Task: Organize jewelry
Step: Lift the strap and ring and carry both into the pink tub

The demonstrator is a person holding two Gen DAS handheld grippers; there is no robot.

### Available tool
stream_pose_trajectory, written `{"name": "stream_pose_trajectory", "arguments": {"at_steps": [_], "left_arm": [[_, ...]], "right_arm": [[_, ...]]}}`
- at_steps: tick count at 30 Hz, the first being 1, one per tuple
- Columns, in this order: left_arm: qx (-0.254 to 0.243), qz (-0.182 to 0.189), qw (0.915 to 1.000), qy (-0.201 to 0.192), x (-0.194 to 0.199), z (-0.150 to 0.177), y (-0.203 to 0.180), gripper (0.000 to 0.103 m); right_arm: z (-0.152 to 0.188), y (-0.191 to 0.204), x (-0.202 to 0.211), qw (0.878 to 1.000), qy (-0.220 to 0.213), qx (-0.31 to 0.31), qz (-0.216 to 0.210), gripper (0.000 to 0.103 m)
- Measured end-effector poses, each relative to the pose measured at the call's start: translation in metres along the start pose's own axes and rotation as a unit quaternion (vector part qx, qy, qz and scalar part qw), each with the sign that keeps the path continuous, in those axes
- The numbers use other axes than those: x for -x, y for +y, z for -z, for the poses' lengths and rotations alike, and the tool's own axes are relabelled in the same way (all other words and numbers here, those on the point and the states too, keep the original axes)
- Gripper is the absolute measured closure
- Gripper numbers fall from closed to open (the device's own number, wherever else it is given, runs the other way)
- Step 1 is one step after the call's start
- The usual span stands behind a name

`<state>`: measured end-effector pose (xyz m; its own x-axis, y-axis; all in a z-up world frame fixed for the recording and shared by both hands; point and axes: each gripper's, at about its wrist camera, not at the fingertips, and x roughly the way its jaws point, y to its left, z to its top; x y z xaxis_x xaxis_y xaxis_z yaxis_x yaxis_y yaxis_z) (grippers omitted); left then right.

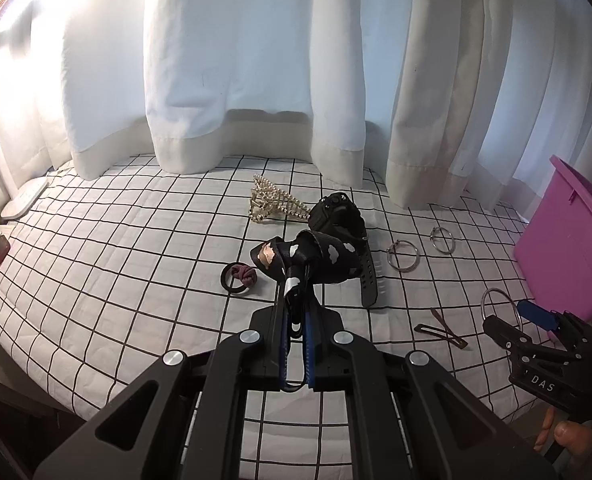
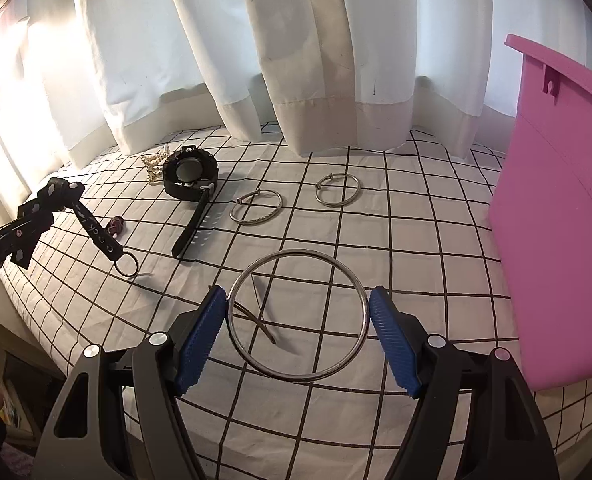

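Observation:
My left gripper (image 1: 296, 312) is shut on a black strap with white cloud prints (image 1: 320, 258) and holds it above the checked cloth; the strap also shows in the right wrist view (image 2: 55, 208), its key ring (image 2: 126, 266) hanging down. My right gripper (image 2: 298, 300) is open, its blue pads on either side of a large silver bangle (image 2: 296, 316) lying on the cloth, close to or touching its rim. The pink box (image 2: 556, 220) stands just to the right. The bangle (image 1: 500, 304) and the right gripper (image 1: 536, 316) show at the right of the left wrist view.
On the cloth lie a black watch (image 2: 189, 176), two small silver hoops (image 2: 255, 208) (image 2: 338, 190), a gold beaded clip (image 1: 273, 200), a maroon hair tie (image 1: 239, 276) and a brown hair clip (image 1: 442, 328). White curtains (image 1: 255, 80) hang behind.

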<state>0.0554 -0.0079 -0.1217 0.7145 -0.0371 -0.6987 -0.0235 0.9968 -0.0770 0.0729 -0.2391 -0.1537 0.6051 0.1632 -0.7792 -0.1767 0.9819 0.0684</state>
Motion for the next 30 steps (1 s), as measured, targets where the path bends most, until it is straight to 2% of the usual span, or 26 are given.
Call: {"name": "stream_pose_trajectory", "arguments": {"at_steps": [10, 18, 24, 30], "left_arm": [[-0.028, 0.033, 0.999, -0.008, 0.039, -0.037, -0.003, 0.096], [-0.066, 0.081, 0.9936, -0.044, 0.072, -0.069, -0.018, 0.096], [-0.094, 0.118, 0.9868, -0.058, 0.087, -0.088, -0.052, 0.096], [-0.115, 0.159, 0.9774, -0.078, 0.097, -0.102, -0.111, 0.096]], "right_arm": [[-0.045, 0.027, 0.048, 0.999, -0.036, -0.026, -0.013, 0.032], [-0.08, 0.036, 0.096, 0.995, -0.086, -0.042, 0.003, 0.032], [-0.098, 0.018, 0.135, 0.991, -0.119, -0.053, 0.026, 0.032], [-0.105, -0.034, 0.164, 0.986, -0.142, -0.071, 0.048, 0.032]]}}
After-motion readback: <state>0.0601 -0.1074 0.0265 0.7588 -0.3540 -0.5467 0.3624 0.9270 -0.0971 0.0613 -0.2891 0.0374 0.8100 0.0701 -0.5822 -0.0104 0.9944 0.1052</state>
